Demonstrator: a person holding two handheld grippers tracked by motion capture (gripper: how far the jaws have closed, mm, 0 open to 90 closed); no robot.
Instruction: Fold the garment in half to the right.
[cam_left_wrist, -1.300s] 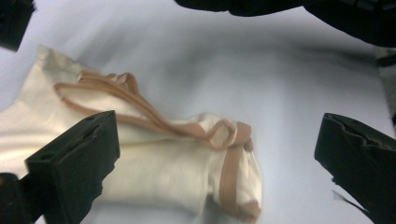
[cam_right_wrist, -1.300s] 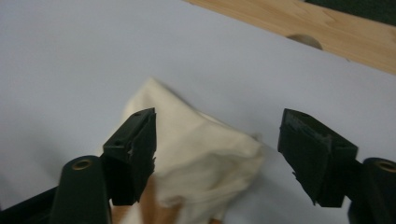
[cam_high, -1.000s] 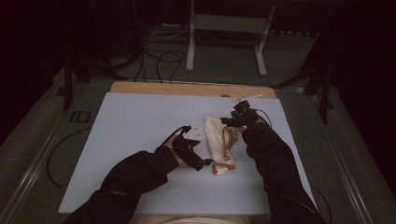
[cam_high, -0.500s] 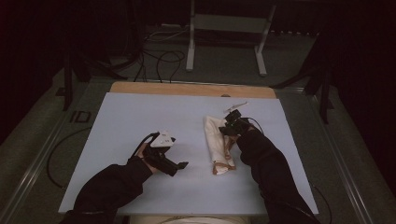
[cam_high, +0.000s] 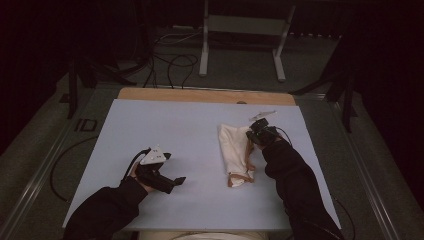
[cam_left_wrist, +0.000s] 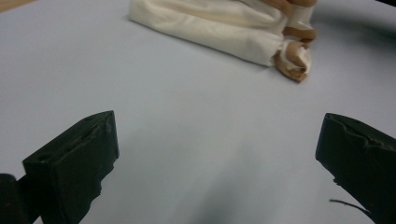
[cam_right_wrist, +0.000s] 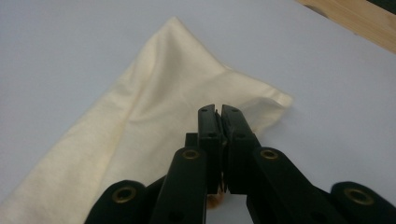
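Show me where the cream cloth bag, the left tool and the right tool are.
cream cloth bag (cam_high: 232, 145), high view, middle of its body.
left tool (cam_left_wrist: 215, 154), left gripper view, midway between its open jaws.
right tool (cam_right_wrist: 218, 112), right gripper view, closed jaw tips.

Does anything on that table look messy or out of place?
Only mildly: the cream cloth lies loosely folded and rumpled on the pale blue mat, with a brown-trimmed end bunched up. Nothing looks spilled or damaged.

Right gripper (cam_right_wrist: 219, 112) hides whatever cloth (cam_right_wrist: 154, 121) it pinches.
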